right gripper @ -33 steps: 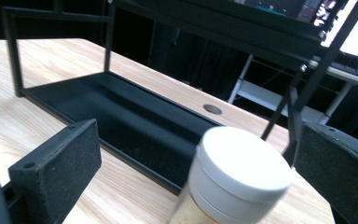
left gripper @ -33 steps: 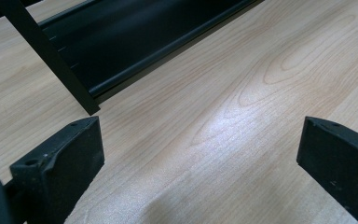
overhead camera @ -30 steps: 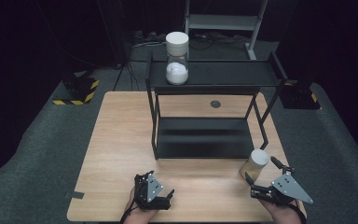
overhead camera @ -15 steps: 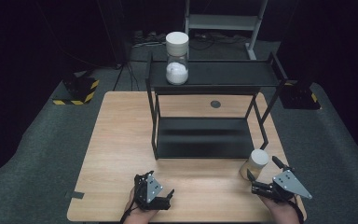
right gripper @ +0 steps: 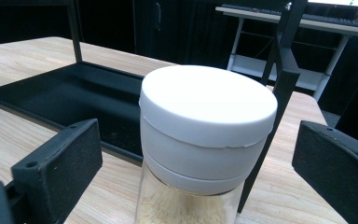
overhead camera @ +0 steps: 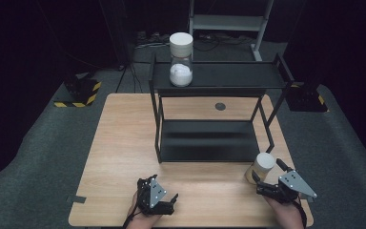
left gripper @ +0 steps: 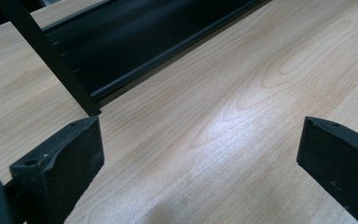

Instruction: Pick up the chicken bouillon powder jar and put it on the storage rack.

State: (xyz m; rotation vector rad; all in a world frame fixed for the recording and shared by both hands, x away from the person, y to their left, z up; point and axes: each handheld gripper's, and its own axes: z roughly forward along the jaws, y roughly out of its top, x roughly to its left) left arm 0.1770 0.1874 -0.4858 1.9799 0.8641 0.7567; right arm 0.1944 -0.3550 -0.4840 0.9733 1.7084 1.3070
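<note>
The jaws of the right gripper (overhead camera: 267, 183) stand spread wide, 1 on each side of the white-lidded jar (overhead camera: 260, 168), with a clear gap to the lid on both sides; nothing is pinched yet. The jaws of the left gripper (overhead camera: 164, 202) are also spread, over bare wood of the table (overhead camera: 119, 143), holding nothing.

The jar stands upright on the table at the front right, just outside the front right leg of the black 2-tier shelf rack (overhead camera: 209, 143). From the right gripper it lies straight ahead and between the jaws, its long axis vertical, so the jaws meet it across its width near the top. In the right gripper view the jar (right gripper: 205, 140) sits centred, the rack leg rising close behind it. The right gripper is far nearer; the left one is well apart, toward the table's front middle.

The jar has a clear glass body, a broad white screw lid with a stepped collar, and a pale yellowish grainy filling low inside. A second, taller jar (overhead camera: 181, 59) with a white lid and white contents stands on the rack's top shelf at its left end.

My judgement: the step in hand is closing on the jar, and the smooth lid may slip unless the jaws sit level below its rim.
</note>
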